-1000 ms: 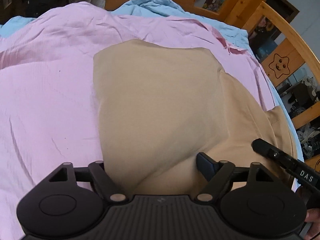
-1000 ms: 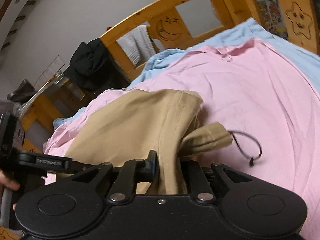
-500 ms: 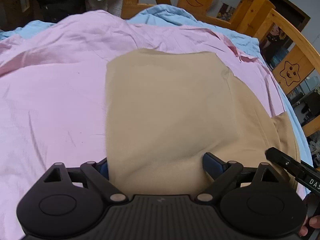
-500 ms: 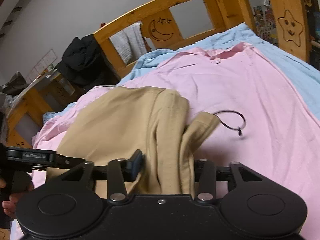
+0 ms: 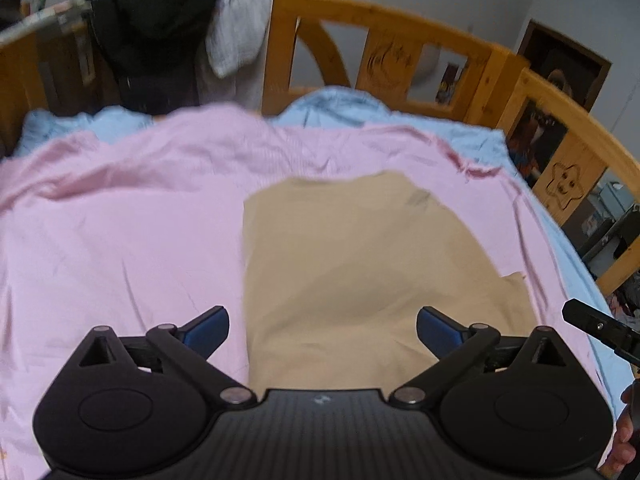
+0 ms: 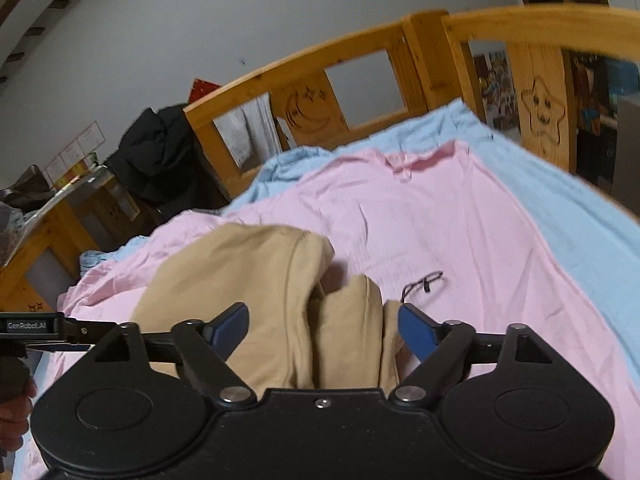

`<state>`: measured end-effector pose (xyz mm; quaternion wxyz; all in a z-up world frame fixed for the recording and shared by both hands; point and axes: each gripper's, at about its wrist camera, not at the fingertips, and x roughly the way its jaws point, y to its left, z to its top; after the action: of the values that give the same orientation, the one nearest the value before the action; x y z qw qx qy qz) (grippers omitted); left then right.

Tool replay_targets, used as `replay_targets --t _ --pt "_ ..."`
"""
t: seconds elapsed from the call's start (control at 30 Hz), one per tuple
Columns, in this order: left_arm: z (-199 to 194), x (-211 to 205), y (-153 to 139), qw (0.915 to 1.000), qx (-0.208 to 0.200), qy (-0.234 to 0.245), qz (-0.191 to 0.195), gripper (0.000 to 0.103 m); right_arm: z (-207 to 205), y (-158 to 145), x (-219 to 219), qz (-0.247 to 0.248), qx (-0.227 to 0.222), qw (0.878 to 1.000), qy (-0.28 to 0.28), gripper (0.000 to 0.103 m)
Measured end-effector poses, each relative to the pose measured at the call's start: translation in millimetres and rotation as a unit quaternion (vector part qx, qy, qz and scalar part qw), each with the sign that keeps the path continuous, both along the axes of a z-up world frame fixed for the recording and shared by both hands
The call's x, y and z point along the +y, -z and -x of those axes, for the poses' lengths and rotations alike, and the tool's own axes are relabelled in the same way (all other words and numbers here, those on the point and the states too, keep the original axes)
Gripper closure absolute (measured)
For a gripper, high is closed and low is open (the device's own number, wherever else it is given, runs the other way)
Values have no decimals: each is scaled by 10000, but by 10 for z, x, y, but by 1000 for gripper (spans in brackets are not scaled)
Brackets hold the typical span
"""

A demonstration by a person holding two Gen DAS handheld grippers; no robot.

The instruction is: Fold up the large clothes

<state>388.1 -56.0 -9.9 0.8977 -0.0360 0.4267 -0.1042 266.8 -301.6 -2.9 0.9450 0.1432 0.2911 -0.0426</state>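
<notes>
A folded tan garment [image 5: 352, 264] lies flat on a pink sheet [image 5: 120, 216] spread over the bed. My left gripper [image 5: 322, 330] hovers above the garment's near edge, jaws opening wide, the pads clear of the cloth. In the right wrist view the same tan garment [image 6: 256, 280] shows bunched folds and a black drawstring [image 6: 424, 284] trailing on the pink sheet [image 6: 460, 232]. My right gripper [image 6: 322, 330] is opening too; the tan folds lie between its blue fingers [image 6: 416, 334] but the pads do not press on them.
A wooden bed frame [image 5: 404, 68] with moon and star cut-outs rings the bed. A light blue sheet [image 6: 540, 176] lies under the pink one. Dark clothes [image 5: 160, 32] and a grey towel hang on the rail. A person's hand [image 6: 14, 408] holds the other gripper.
Both grippers let go of the tan garment and opened wide. Both rose and drew back, so the garment now lies lower and farther in each view.
</notes>
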Motion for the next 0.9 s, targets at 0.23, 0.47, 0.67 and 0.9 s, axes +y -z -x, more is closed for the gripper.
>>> replay_targets --t 0.23,0.47,0.67,0.9 --pt "628 68 -341 9967 -793 -137 -43 1 415 -254 181 451 -454 9979 3 3" --pt "1159 218 -429 9926 -1103 -488 162 1 897 -377 418 801 -824 9933 66 1" --pt "1574 362 -486 9875 -1442 -634 0 1 1262 -419 634 1066 -998 9893 78 1" --pt "1984 417 -374 9835 -1689 -528 -380 1 1620 -380 890 1429 -1043 9842 -39 1"
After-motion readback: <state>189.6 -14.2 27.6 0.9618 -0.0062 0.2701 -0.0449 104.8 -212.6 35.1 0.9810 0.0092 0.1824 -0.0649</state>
